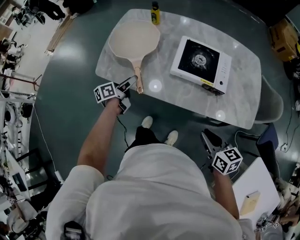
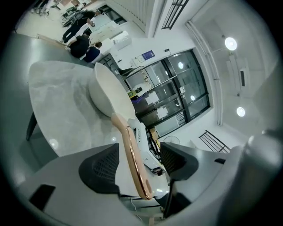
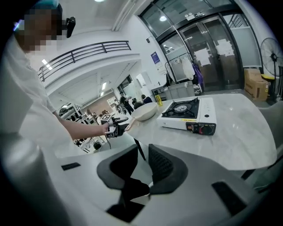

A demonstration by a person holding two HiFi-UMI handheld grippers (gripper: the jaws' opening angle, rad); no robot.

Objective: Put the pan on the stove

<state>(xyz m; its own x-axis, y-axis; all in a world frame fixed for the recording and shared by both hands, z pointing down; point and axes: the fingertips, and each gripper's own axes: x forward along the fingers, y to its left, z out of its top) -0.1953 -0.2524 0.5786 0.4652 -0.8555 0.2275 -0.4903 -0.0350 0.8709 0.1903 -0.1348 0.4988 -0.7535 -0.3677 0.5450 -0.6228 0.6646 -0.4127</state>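
so the pan [image 1: 133,40] is sitting on the marble tabletop [image 1: 243,89], over on the left side as seen in the head view; cream-coloured bowl, with a long coppery handle [image 1: 138,77] pointing back toward the person, its end reaching the near edge of the tabletop; it's not on the stove [image 1: 200,63] yet; that one's a white portable gas burner on the right part of the same tabletop, well apart from the pan, its knob side facing the near edge

there's a little yellow bottle [image 1: 155,13] standing near the far edge, just past the pan's rim

the left hand-held gripper [image 1: 132,85] is right at the tail end of the handle, arm stretched out toward it; in the left gripper view its jaws are spread wide with the handle running between them; there's a gap on either side, so neither pad [image 2: 101,170] is pressing on it; not a grip, just straddling it

the right hand-held gripper [image 3: 143,159] hangs low by the person's right side, off the tabletop's near edge and well apart from the stove and the pan; its jaws are pretty much closed, only a thin slit between the pads, nothing in there; the stove and the pan show across the tabletop in that gripper's view
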